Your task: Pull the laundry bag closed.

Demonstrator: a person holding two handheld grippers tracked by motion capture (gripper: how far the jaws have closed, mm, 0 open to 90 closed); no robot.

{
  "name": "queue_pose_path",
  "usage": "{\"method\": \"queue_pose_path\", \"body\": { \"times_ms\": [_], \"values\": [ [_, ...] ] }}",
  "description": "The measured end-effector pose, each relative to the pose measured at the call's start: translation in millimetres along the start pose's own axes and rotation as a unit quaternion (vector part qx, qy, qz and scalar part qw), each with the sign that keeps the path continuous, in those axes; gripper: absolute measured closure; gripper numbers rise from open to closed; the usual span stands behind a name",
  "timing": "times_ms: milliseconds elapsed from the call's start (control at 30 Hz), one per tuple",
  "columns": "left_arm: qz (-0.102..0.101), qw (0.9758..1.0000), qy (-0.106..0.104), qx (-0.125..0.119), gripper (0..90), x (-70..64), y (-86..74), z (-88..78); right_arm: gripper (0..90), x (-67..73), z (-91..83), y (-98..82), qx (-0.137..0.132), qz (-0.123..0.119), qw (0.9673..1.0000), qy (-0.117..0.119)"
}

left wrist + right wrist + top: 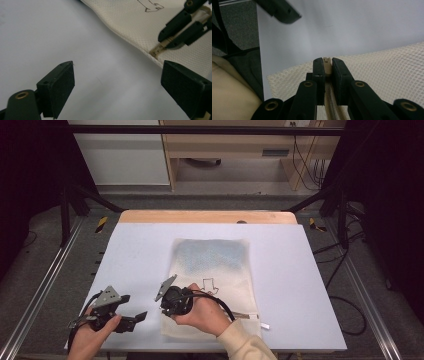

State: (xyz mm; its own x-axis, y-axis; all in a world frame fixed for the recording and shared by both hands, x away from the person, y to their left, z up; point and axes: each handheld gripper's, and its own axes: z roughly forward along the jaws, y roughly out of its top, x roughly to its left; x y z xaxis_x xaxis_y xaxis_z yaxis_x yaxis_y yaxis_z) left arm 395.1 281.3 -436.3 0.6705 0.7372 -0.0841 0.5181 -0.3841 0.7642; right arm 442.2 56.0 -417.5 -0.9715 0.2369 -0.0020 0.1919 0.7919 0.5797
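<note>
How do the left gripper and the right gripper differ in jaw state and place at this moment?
The left gripper has its jaws wide apart with nothing between them; the right gripper is shut on the zipper tape of the mesh bag. The left gripper is over the bare white table; the right gripper is at the bag's edge. Both have black jaws.

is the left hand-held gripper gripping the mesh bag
No, the left hand-held gripper stands open over bare table, with the mesh bag beyond its jaws.
</note>
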Motion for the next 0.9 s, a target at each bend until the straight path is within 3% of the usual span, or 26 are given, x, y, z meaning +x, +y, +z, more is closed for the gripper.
{"method": "queue_pose_path", "body": {
  "times_ms": [133,233,267,467,633,767,900],
  "values": [
    [0.007,0.9998,-0.019,0.006,11.7,-7.9,1.3,5.3,81.7,0.2,-2.7,2.0,-0.005,0.007,1.0,-0.004],
    [0.008,0.9997,-0.022,0.009,11.4,-10.0,1.2,7.9,81.7,-0.1,-3.1,1.9,-0.005,0.005,1.0,-0.004],
    [-0.002,0.9993,-0.037,0.006,11.5,-11.3,1.1,11.2,81.7,0.1,-3.2,1.8,-0.005,0.004,1.0,-0.004],
    [-0.018,0.998,-0.06,0.001,12.4,-19.0,3.2,19.1,81.7,-0.5,-3.5,1.2,-0.003,-0.007,0.9999,-0.007],
    [-0.028,0.9972,-0.07,0.001,19.5,-25.8,3.7,27.5,81.7,-0.2,-2.9,1.3,-0.004,-0.009,0.9999,-0.008],
    [-0.034,0.9977,-0.058,-0.008,27.6,-30.9,5.4,33.7,81.8,0.5,-3.5,1.0,-0.005,-0.006,1.0,-0.007],
    [-0.039,0.9966,-0.072,0.005,30.2,-31.9,4.4,39.5,81.7,0.5,-4.9,1.5,-0.009,-0.007,0.9999,-0.008]
  ]
}}
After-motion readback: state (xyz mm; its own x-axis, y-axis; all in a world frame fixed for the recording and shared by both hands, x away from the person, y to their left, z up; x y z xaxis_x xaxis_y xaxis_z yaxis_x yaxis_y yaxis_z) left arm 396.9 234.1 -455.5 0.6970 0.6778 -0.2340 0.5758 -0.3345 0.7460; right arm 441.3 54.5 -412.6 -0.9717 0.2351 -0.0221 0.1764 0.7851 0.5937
